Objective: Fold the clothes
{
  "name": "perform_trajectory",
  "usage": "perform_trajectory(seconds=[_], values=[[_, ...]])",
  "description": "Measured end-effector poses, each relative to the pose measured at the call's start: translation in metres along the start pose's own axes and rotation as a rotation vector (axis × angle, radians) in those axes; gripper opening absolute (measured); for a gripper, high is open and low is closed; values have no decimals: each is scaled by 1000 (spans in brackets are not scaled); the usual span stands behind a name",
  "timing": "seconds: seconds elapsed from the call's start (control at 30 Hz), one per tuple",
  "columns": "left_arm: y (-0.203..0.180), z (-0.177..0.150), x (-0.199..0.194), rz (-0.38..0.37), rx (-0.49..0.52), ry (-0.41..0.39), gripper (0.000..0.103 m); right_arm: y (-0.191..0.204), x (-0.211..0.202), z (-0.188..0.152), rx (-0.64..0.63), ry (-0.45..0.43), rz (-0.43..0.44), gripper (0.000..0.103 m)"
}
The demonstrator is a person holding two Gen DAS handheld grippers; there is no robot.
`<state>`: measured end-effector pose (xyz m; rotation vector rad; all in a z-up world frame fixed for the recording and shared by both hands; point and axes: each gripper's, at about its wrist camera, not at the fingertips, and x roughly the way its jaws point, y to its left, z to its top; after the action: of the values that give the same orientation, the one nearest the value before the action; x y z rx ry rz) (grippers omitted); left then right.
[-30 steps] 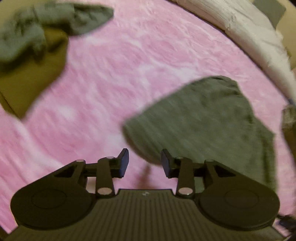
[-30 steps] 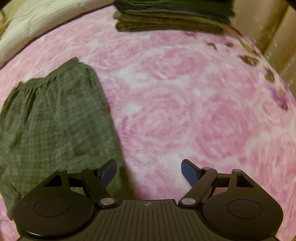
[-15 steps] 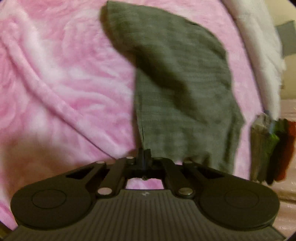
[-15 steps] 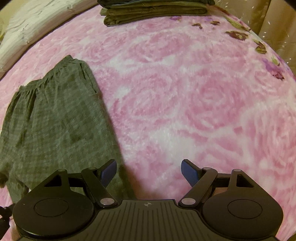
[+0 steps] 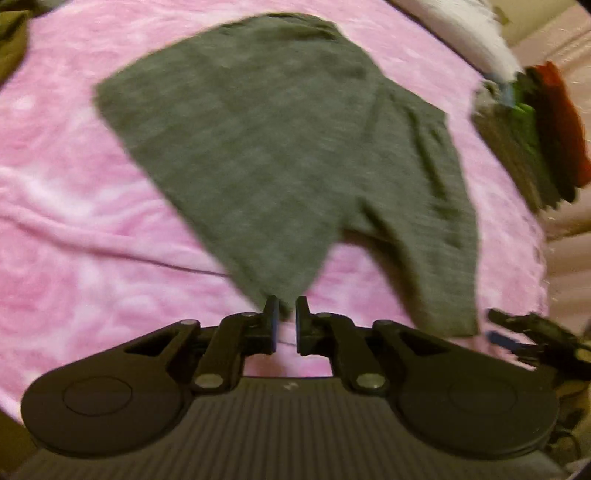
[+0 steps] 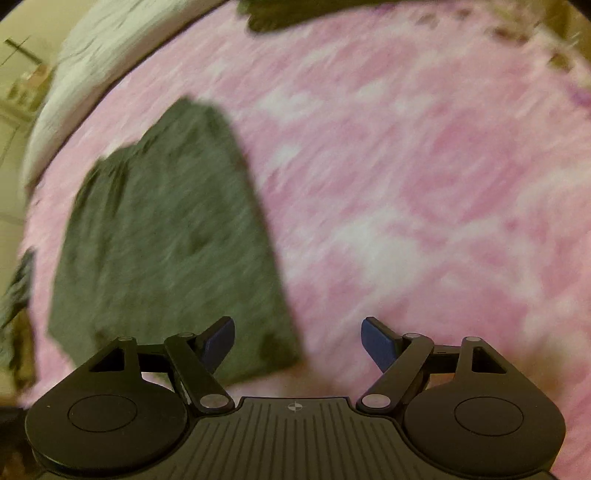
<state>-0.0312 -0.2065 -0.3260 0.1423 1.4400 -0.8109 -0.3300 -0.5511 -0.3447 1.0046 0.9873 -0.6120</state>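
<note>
L gripper [image 5: 284, 319]: jaws nearly together w/ a narrow gap, the pointed corner of the grey shorts [image 5: 280, 147] reaching down betw the tips. Blur makes it hard to tell if the fabric is actually pinched or just sits betw them, so grip can't be confirmed. From that corner the shorts spread up and away ahead of the jaws, one part folded over another, a second leg flap hanging down to the R of the jaws. All of it lies on the pink blanket [image 5: 74, 221] covering the bed. A ridge in the blanket runs off to the L of the jaws.

Far R of the L jaws: stack of folded clothes [image 5: 535, 129], olive, green and red edges showing. White bedding [image 5: 476, 33] up beyond them. Part of the other gripper shows at the R edge, just past the leg flap.

R gripper [image 6: 297, 341]: jaws wide apart, nothing betw them, only blanket [image 6: 424, 184] ahead. Shorts [image 6: 166, 240] lie ahead and to the L of the jaws, their near edge just behind the L finger [image 6: 219, 341]. White bedding [image 6: 92, 74] far L; dark folded clothes [image 6: 295, 14] at the top edge, blurred.
</note>
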Motion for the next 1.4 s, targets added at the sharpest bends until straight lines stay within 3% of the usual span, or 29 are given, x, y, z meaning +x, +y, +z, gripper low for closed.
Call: perform_trajectory(seconds=[0.03, 0.07, 0.1, 0.13, 0.17, 0.33, 0.47, 0.53, 0.6, 0.7, 0.8, 0.97, 1.13, 1.23, 1.33, 1.4], values=[[-4, 0, 5, -16, -4, 6, 4, 1, 4, -3, -11, 19, 11, 78], [-8, 1, 11, -24, -9, 15, 4, 3, 8, -5, -36, 19, -3, 56], [-13, 2, 17, -33, -13, 24, 4, 9, 11, -6, -82, 17, -38, 42], [-17, 2, 22, -52, -9, 32, 4, 13, 12, -3, -113, 16, -65, 19], [-21, 1, 26, -62, 1, 32, 4, 15, 12, 2, -120, 18, -46, 1], [-43, -1, 31, -90, 86, 34, 5, 59, -2, 34, -124, -64, 179, 0], [-60, -4, 38, -70, 219, 9, 26, 110, -11, 76, -144, -128, 326, 0], [-64, -6, 43, -80, 247, 0, 27, 128, -16, 95, -149, -166, 373, 0], [-62, -6, 50, -101, 192, 6, 27, 138, -21, 112, -149, -205, 371, 0], [-60, -3, 61, -166, 95, 5, 27, 137, -19, 130, -101, -246, 295, 0], [-60, 0, 72, -240, 0, -1, 28, 124, -7, 143, -17, -219, 262, 0], [-56, 6, 89, -359, -204, -17, 34, 115, 13, 155, -10, -195, 201, 0], [-46, 10, 101, -418, -406, -59, 45, 105, 30, 162, 15, -170, 188, 0], [-36, 11, 113, -414, -551, -74, 44, 104, 30, 160, 9, -173, 188, 0], [-31, 12, 122, -418, -638, -77, 33, 103, 27, 158, 6, -177, 188, 0], [-32, 12, 124, -445, -655, -73, 8, 100, 24, 155, 10, -177, 185, 0]])
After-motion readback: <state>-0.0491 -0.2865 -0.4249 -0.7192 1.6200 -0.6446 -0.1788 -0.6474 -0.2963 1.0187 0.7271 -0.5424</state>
